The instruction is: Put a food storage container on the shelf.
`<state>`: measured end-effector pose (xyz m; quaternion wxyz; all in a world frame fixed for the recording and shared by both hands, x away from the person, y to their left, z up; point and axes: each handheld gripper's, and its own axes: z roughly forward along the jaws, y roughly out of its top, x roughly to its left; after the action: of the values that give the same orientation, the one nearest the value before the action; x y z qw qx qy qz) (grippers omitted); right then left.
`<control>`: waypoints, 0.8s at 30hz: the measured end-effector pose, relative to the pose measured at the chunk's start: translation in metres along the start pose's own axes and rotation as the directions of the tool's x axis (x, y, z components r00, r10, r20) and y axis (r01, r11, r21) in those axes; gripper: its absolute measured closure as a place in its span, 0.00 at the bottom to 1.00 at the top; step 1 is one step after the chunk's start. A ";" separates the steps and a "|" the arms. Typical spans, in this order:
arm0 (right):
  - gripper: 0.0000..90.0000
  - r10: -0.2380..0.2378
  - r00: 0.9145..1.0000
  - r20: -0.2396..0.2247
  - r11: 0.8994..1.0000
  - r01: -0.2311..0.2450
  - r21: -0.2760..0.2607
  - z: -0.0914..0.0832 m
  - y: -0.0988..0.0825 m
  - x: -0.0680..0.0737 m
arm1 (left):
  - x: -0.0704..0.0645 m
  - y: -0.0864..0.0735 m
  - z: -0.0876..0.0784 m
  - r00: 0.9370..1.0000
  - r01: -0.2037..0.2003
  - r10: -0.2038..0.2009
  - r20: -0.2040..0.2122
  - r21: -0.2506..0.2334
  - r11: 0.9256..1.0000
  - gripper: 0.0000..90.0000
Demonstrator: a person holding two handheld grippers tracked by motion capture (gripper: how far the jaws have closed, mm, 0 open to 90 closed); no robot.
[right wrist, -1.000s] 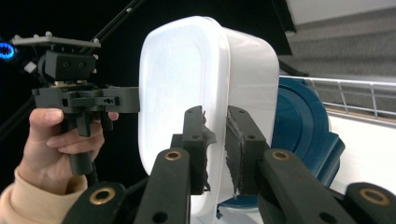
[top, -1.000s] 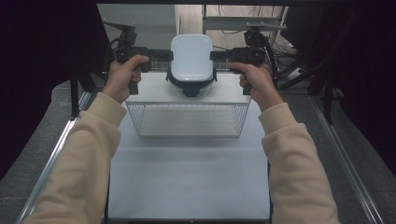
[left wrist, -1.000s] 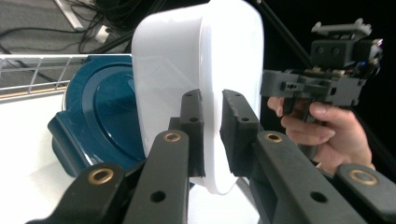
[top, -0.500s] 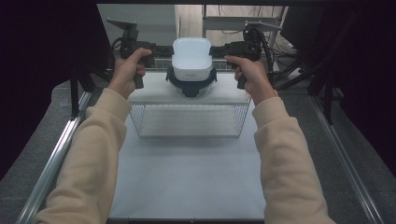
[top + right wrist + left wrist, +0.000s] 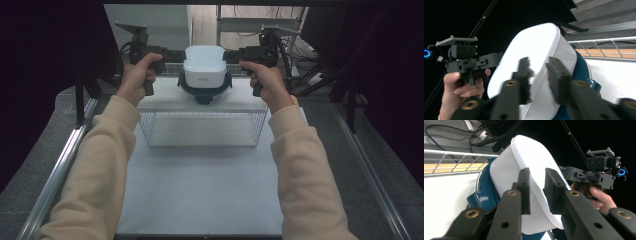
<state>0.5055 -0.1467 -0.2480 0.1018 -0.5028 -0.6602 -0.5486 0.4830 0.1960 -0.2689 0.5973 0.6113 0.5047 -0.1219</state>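
A white box [image 5: 204,67] sits on a dark blue base [image 5: 205,91] on the white top of a wire rack [image 5: 202,129]. My left gripper [image 5: 174,54] is at the box's left side and my right gripper [image 5: 231,54] at its right side. In the left gripper view the jaws [image 5: 536,173] stand apart just in front of the white box [image 5: 524,152] and its blue base [image 5: 482,195], pinching nothing. In the right gripper view the jaws [image 5: 539,63] are also parted before the box [image 5: 536,40]. Both pairs of jaws have just been opening.
The rack stands at the far end of a white table [image 5: 200,195] with metal rails along both sides. Behind it are a low wire rail [image 5: 454,157], cables and dark frame bars. Sleeved forearms reach up each side.
The box, tipped toward the camera a second ago, now stands upright on the rack. Both hands have shifted farther up the picture, and both pairs of jaws have widened.
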 end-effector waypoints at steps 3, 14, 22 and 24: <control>0.52 -0.048 0.999 0.001 0.997 0.048 -0.059 -0.006 -0.002 0.004 | -0.006 -0.001 -0.007 0.999 -0.027 0.026 -0.026 -0.043 0.999 0.58; 0.41 -0.332 0.940 0.074 0.937 0.338 -0.086 -0.053 -0.038 0.016 | -0.038 -0.061 -0.054 0.917 -0.346 0.329 -0.227 -0.038 0.937 0.39; 0.37 -0.451 0.886 0.107 0.888 0.457 -0.041 -0.091 -0.107 0.004 | -0.042 -0.142 -0.085 0.851 -0.467 0.459 -0.255 0.033 0.884 0.36; 0.36 -0.467 0.879 0.097 0.881 0.472 -0.038 -0.100 -0.132 -0.002 | -0.039 -0.164 -0.090 0.841 -0.485 0.479 -0.252 0.041 0.873 0.36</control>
<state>0.3622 -0.2161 -0.2936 -0.0774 -0.3537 -0.7491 -0.5548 0.2995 0.2182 -0.3162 0.5466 0.7214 0.4086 0.1176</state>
